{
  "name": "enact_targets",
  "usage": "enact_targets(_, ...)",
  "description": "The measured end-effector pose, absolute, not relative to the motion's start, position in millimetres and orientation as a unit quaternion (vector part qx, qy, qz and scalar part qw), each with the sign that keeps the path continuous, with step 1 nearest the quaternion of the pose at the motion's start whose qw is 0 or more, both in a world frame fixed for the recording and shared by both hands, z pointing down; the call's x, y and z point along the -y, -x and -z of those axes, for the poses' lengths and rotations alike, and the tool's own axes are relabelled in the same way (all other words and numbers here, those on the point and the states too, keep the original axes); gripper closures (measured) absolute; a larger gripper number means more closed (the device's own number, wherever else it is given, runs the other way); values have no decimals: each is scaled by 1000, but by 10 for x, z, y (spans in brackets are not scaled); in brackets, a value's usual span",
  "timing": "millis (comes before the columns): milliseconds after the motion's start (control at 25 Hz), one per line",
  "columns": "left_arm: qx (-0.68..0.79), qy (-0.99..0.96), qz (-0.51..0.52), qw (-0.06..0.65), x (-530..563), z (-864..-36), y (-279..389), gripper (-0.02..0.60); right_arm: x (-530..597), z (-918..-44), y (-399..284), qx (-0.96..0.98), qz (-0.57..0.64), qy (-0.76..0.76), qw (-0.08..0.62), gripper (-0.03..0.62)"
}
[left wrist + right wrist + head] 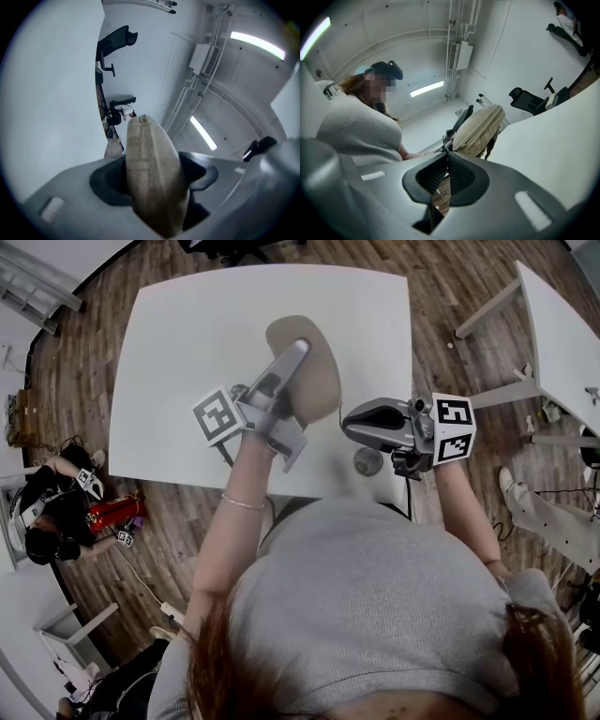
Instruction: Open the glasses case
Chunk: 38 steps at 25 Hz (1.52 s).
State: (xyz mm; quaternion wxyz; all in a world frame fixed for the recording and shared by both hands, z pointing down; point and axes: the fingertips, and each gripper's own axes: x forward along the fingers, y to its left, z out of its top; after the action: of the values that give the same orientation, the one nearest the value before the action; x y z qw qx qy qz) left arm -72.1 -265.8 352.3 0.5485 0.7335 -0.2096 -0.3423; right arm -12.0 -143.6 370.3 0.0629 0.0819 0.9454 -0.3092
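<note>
A beige fabric glasses case (pixel 317 367) is held above the white table (pixel 187 334), with my left gripper (pixel 298 357) shut on it. In the left gripper view the case (pixel 151 164) stands on edge between the jaws and fills the gap, its seam facing the camera; the left gripper (pixel 152 190) clamps its near end. My right gripper (pixel 349 424) is shut with nothing in it. It sits to the right of the case near the table's front edge and points left. Seen from the right gripper (pixel 447 171), the case (pixel 480 125) lies just beyond the closed pads.
A small round grey object (pixel 367 461) rests on the table under the right gripper. A second white table (pixel 562 324) stands to the right. A person (pixel 52 507) crouches on the wooden floor at the left. Office chairs (pixel 527 101) stand beyond the table.
</note>
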Motion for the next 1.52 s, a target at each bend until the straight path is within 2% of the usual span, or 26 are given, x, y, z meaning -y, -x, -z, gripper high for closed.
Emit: enact_targets(1520, 220, -729, 332, 557, 2681, -3545, 594, 265, 1195, -3681, 500, -936, 314, -148, 57, 585)
